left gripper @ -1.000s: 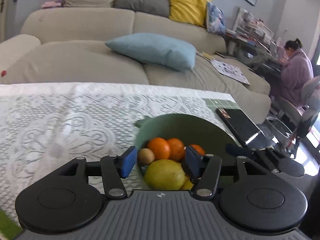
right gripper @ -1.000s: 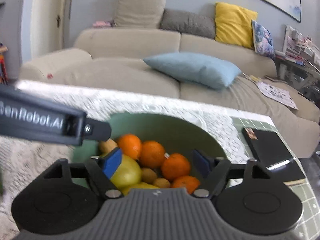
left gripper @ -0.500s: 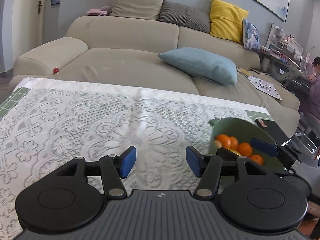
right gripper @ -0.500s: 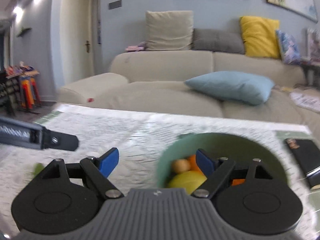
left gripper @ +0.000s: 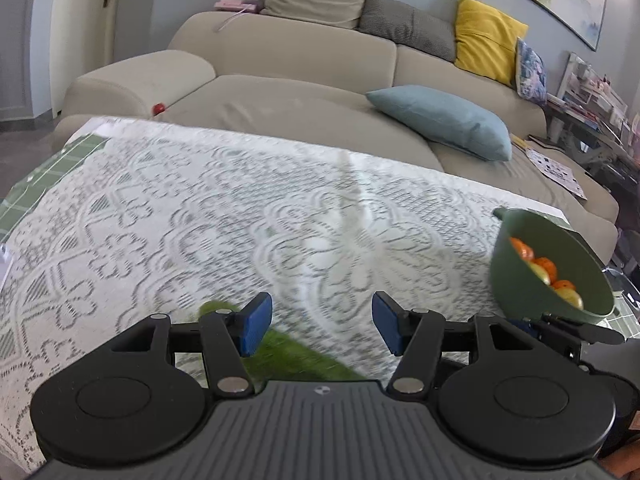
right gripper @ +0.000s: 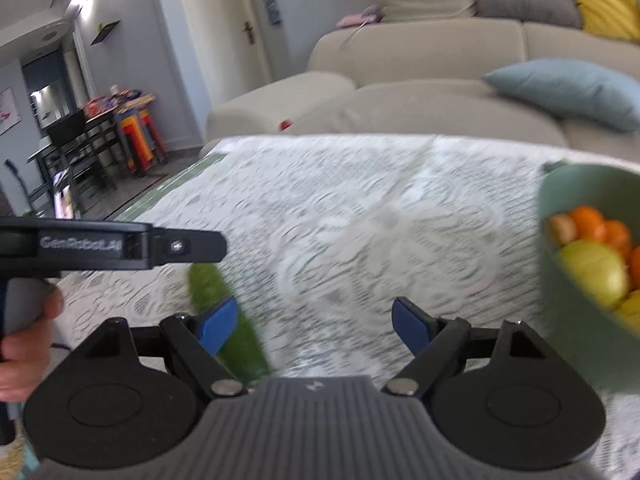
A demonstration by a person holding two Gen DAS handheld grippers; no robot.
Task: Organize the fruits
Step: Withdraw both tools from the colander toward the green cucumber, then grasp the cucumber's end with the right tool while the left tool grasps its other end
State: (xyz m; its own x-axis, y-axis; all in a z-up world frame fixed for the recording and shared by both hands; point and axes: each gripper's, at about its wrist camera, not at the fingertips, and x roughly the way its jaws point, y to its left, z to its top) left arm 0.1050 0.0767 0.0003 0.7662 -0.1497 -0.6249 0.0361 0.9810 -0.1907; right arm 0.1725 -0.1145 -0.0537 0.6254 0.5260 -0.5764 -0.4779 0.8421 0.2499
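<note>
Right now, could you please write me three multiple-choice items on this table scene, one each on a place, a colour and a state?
1. Where is the bowl of fruit in the right wrist view?
A. at the right edge
B. at the left edge
C. on the sofa

2. What colour is the pillow lying on the sofa seat?
A. red
B. light blue
C. black

3. How does the right gripper stand?
A. shut on an orange
B. shut on the bowl
C. open, holding nothing

Answers: 1 A, the bowl sits at the right edge of the picture. 2 B, it looks pale blue. 3 C, only tablecloth shows between its blue pads.
</note>
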